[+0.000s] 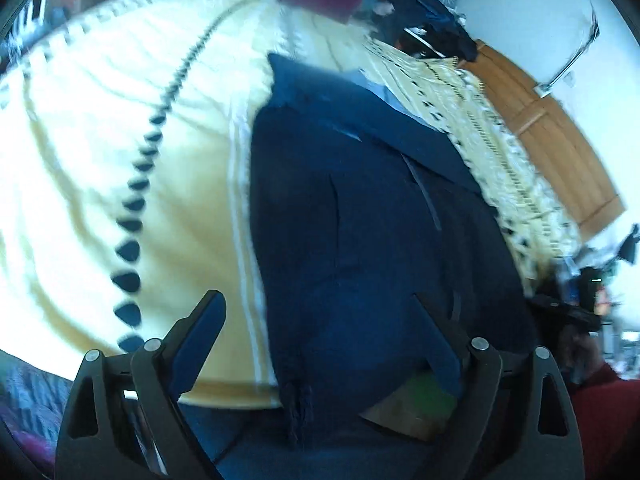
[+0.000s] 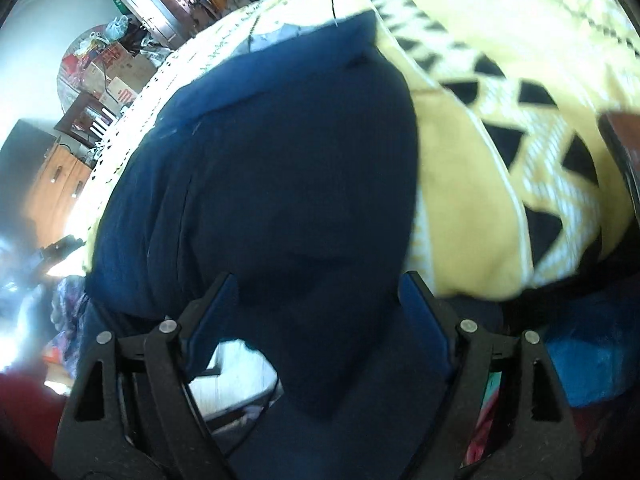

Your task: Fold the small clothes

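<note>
The dark navy soft cloth garment (image 1: 360, 220) lay mid-frame on the yellow patterned bedspread (image 1: 120, 140), limp and light; best pinched at its near hem. Left gripper (image 1: 320, 328) and right gripper (image 2: 316, 300) jaws stood apart, empty

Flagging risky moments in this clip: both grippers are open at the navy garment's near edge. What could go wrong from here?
1. The navy garment overhangs the patterned blanket at the near edge; a loose pinch could let it slide off.
2. The right gripper straddles bunched cloth and may catch several layers, spoiling the fold.
3. The left gripper could pinch blanket too.
</note>
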`<action>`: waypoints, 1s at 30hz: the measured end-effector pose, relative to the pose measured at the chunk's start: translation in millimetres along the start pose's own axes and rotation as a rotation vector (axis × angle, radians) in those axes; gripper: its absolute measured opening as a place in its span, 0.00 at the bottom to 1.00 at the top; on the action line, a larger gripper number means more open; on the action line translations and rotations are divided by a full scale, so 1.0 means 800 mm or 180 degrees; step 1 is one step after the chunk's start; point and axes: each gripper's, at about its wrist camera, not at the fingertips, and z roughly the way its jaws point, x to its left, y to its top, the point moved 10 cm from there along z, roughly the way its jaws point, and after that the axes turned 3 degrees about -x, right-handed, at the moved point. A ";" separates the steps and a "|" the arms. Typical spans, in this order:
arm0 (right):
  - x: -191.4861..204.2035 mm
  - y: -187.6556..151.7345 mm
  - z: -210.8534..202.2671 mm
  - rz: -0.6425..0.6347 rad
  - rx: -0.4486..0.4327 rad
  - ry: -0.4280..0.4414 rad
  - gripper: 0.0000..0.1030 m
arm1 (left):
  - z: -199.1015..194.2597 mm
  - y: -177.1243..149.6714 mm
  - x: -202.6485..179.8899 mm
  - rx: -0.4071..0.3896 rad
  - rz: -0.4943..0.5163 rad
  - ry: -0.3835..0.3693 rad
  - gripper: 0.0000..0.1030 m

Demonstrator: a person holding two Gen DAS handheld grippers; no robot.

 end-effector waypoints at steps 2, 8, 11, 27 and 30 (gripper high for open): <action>0.009 0.012 0.008 -0.0088 -0.0089 -0.0073 0.83 | 0.009 0.012 -0.004 -0.0106 0.0092 0.0234 0.91; -0.005 0.048 0.030 -0.0301 -0.0371 -0.0609 0.83 | 0.054 0.044 0.011 -0.0233 0.0398 0.1048 0.91; -0.018 0.059 0.044 -0.0284 -0.0382 -0.0768 0.83 | 0.080 0.039 0.018 -0.0129 0.0464 0.1219 0.92; -0.048 0.046 0.093 -0.0002 0.0102 -0.0756 1.00 | 0.105 0.034 0.032 -0.0068 0.0347 0.1197 1.00; -0.047 0.044 0.092 0.0004 0.0100 -0.0761 1.00 | 0.103 0.033 0.032 -0.0069 0.0337 0.1186 1.00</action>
